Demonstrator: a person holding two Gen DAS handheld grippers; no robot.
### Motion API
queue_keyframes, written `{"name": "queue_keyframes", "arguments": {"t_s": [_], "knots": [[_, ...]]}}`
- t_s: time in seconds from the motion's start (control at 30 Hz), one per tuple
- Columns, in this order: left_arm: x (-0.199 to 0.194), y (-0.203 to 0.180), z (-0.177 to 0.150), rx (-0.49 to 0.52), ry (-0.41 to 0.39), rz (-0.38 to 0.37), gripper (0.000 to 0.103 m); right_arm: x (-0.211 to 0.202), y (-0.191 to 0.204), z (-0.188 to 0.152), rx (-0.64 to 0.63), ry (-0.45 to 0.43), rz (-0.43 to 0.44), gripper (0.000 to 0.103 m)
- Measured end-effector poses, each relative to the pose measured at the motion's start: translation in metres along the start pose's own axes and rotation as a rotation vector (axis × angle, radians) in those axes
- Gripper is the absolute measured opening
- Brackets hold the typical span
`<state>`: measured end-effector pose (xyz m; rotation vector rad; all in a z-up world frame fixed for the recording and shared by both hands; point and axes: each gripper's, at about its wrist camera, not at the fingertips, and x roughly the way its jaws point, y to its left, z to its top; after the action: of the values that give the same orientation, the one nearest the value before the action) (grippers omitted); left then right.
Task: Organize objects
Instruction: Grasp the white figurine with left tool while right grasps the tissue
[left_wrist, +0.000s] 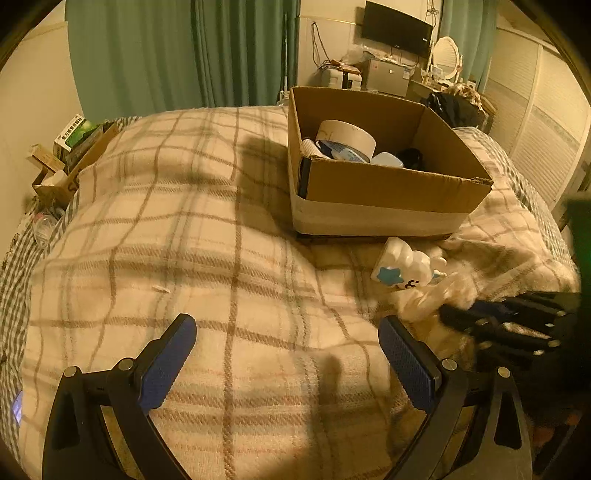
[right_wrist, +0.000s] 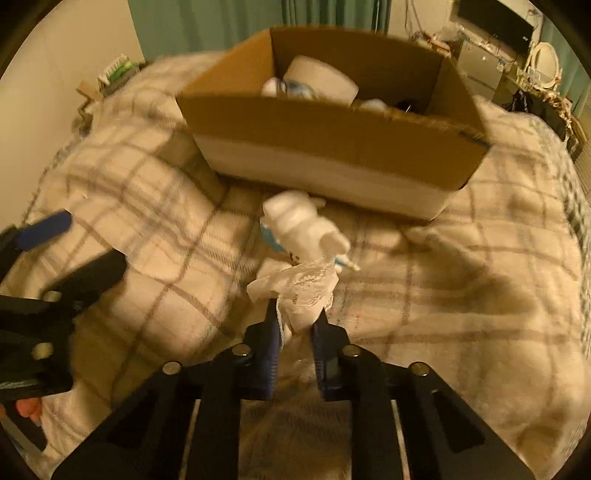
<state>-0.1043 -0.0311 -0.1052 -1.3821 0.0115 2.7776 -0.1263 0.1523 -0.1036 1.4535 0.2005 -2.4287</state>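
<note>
A brown cardboard box (left_wrist: 388, 181) stands on the plaid bed cover and holds a white tape roll (left_wrist: 347, 136) and other small items. A white bottle with a blue star (left_wrist: 406, 267) lies just in front of the box; it also shows in the right wrist view (right_wrist: 303, 229). My right gripper (right_wrist: 297, 325) is shut on a crumpled white tissue (right_wrist: 303, 291) just in front of the bottle. The tissue also shows in the left wrist view (left_wrist: 432, 299), beside the right gripper (left_wrist: 454, 314). My left gripper (left_wrist: 286, 336) is open and empty above the cover.
The plaid cover (left_wrist: 184, 240) spreads over the whole bed. Boxes and clutter (left_wrist: 70, 147) sit by the bed's far left side. A wardrobe (left_wrist: 539, 140) stands to the right, a desk with a TV (left_wrist: 397, 27) beyond.
</note>
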Motion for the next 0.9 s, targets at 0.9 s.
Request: {"name": "queue_keyframes", "arguments": {"t_s": [0.9], "knots": [[0.105,-0.118,0.049,0.213,0.139,-0.092,0.101,-0.023,-0.089,0.022,0.122,-0.105,-0.056,0.012]]}}
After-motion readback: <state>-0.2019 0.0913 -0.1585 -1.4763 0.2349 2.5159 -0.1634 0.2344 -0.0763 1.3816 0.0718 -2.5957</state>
